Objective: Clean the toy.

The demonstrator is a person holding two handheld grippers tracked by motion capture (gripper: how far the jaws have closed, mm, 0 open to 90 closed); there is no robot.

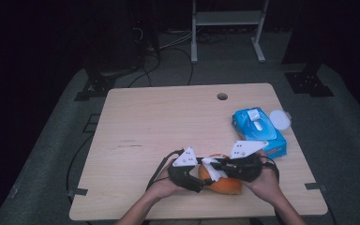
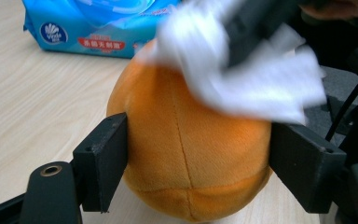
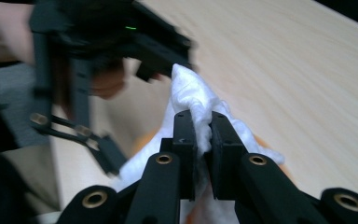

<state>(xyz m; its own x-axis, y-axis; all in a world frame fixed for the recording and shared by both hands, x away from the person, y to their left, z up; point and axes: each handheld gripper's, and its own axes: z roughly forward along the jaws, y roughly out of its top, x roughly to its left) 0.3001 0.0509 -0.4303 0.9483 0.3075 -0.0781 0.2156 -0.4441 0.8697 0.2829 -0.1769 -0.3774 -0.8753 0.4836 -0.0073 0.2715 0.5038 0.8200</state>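
At the near edge of the tabletop (image 1: 136, 122), just in front of the person's two hands, an orange plush ball (image 1: 225, 184) rests on the wood. The left gripper (image 2: 198, 154) has its two black jaws on either side of the ball, their inner faces against the plush at its widest part, so it is clamped on the toy; in the high view that left gripper (image 1: 205, 180) comes in from the ball's left side. The right gripper (image 3: 203, 133) has its jaws pinched together on a crumpled white wipe (image 3: 193, 95), which bunches up between and above the pads and spills out beneath them. In the left gripper view the wipe (image 2: 261, 79) lies pressed on the upper right part of the plush ball (image 2: 186, 149), blurred, with the dark jaws of the right gripper on top of it. In the high view the right gripper (image 1: 218, 165) reaches over the ball from the right, and the wipe (image 1: 211, 164) shows as a white patch on top. Farther back, towards the right edge of the tabletop, lies a blue pack of wet wipes (image 1: 258, 131) with its lid flipped open, well apart from the ball. A round cable hole (image 1: 222, 96) sits near the far edge.
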